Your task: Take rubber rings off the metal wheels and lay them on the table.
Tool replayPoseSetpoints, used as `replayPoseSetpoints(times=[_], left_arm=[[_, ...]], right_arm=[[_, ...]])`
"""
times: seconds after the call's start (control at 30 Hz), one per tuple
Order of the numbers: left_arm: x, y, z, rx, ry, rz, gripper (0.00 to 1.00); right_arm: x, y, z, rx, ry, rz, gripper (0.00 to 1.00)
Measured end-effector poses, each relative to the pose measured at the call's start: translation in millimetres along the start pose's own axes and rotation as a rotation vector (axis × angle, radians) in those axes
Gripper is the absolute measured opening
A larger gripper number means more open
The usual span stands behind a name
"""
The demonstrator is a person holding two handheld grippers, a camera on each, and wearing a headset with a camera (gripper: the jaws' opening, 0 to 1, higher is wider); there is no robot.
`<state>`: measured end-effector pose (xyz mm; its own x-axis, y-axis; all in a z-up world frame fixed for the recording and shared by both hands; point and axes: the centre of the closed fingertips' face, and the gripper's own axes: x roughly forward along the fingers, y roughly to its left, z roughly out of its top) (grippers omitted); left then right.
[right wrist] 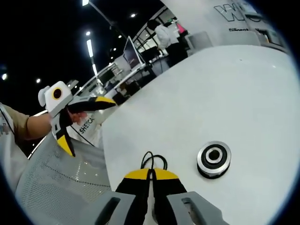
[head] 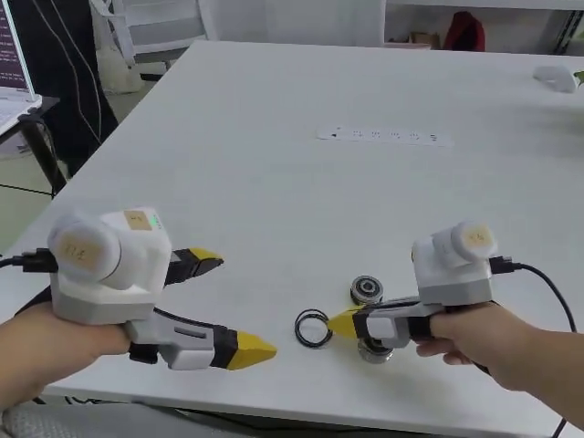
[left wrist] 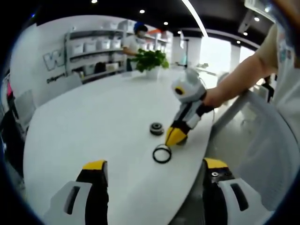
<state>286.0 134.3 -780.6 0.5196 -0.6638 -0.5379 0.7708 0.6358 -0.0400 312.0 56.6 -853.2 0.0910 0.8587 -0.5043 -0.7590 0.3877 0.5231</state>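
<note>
Fingers (head: 248,347) wide apart on left gripper (head: 233,302), above front-left of white bench (head: 319,192); pressed together on right gripper (head: 339,321), tips at black rubber rings (head: 313,328) lying near front edge, beside round silver metal wheel (head: 368,290).

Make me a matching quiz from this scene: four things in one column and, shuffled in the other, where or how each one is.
Things
1. left gripper
2. right gripper
3. rings
4. power strip

Place or state
A. black, flat on the table by a yellow tip
B. jaws wide open
C. white, far across the table
D. jaws shut

Pairs: 1-B, 2-D, 3-A, 4-C
</note>
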Motion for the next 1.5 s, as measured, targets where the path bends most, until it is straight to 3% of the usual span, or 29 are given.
replayPoseSetpoints(times=[0.33, 0.57, 0.77, 1.07, 1.5], left_arm=[[1.5, -0.2, -1.2, 0.008, 0.007, -0.003, 0.84], [2.1, 0.6, -0.1, 0.013, 0.013, -0.005, 0.84], [3.8, 2.6, 4.1, 0.018, 0.014, -0.007, 0.84], [10.8, 4.1, 13.2, 0.034, 0.016, -0.022, 0.83], [26.4, 7.4, 23.2, 0.054, 0.026, -0.033, 0.82]], right_arm=[[1.2, -5.7, 0.3, -0.003, -0.001, -0.02, 0.04], [-0.3, -7.6, 4.4, -0.024, -0.016, -0.027, 0.13], [-6.4, -5.5, 17.2, -0.031, -0.067, -0.027, 0.19], [-20.7, -1.3, 38.0, -0.039, -0.142, -0.025, 0.21], [-47.9, -16.4, 49.0, -0.066, -0.209, -0.08, 0.25]])
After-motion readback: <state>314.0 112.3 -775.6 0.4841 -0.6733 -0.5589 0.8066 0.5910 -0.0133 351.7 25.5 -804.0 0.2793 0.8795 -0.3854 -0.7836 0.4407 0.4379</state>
